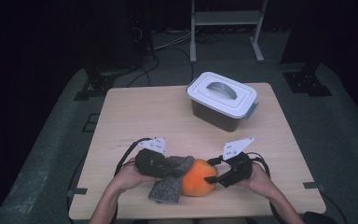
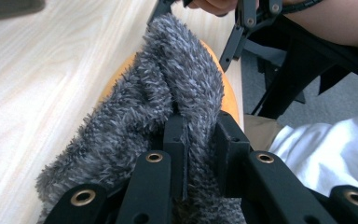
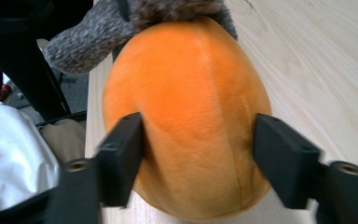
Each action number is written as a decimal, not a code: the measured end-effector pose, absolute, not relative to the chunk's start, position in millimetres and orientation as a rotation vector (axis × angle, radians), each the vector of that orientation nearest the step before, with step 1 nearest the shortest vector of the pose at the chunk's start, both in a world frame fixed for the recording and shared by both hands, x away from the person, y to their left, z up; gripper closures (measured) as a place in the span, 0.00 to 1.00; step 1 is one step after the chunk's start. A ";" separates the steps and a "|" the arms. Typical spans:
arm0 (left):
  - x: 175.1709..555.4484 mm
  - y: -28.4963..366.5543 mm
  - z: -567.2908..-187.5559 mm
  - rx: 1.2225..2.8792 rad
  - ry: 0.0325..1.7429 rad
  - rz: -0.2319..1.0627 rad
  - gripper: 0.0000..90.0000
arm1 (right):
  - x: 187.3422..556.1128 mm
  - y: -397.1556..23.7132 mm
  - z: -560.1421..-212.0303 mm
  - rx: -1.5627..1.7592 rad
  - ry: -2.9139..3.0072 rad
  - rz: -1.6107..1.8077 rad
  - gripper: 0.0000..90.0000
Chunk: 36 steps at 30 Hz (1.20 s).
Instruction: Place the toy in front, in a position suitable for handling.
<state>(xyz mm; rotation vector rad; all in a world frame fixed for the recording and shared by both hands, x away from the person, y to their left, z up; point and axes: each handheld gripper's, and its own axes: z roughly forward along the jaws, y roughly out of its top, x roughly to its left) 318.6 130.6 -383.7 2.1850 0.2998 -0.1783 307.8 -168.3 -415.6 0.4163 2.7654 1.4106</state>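
A round orange plush ball (image 1: 198,179) lies near the table's front edge, with a fuzzy grey cloth (image 1: 168,189) draped on its left side. My left gripper (image 1: 175,169) is shut on the grey cloth (image 2: 168,79), a fold of which is pinched between its jaws (image 2: 200,135); the orange ball (image 2: 228,93) peeks out behind the cloth. My right gripper (image 1: 213,173) comes in from the right. Its jaws (image 3: 198,140) straddle the orange ball (image 3: 191,70), one on each flank, without denting it. The grey cloth (image 3: 88,42) lies over the ball's far end.
A white lidded box (image 1: 222,100) with a grey handle stands at the back right of the wooden table (image 1: 140,112). The ball and both hands sit close to the front edge. Cables trail from both grippers.
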 end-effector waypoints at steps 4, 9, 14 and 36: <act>318.7 133.1 -373.0 2.148 0.310 -0.128 0.86 | 300.0 -167.1 -411.3 0.274 2.712 1.417 0.59; 322.6 136.4 -378.8 2.162 0.356 -0.113 0.86 | 298.1 -165.4 -410.3 0.225 2.682 1.406 0.60; 322.0 134.9 -386.4 2.170 0.338 -0.184 0.86 | 307.5 -166.6 -410.2 0.390 2.774 1.377 0.35; 315.6 122.0 -377.6 2.199 0.294 -0.177 0.86 | 296.6 -162.4 -410.3 0.256 2.671 1.356 0.49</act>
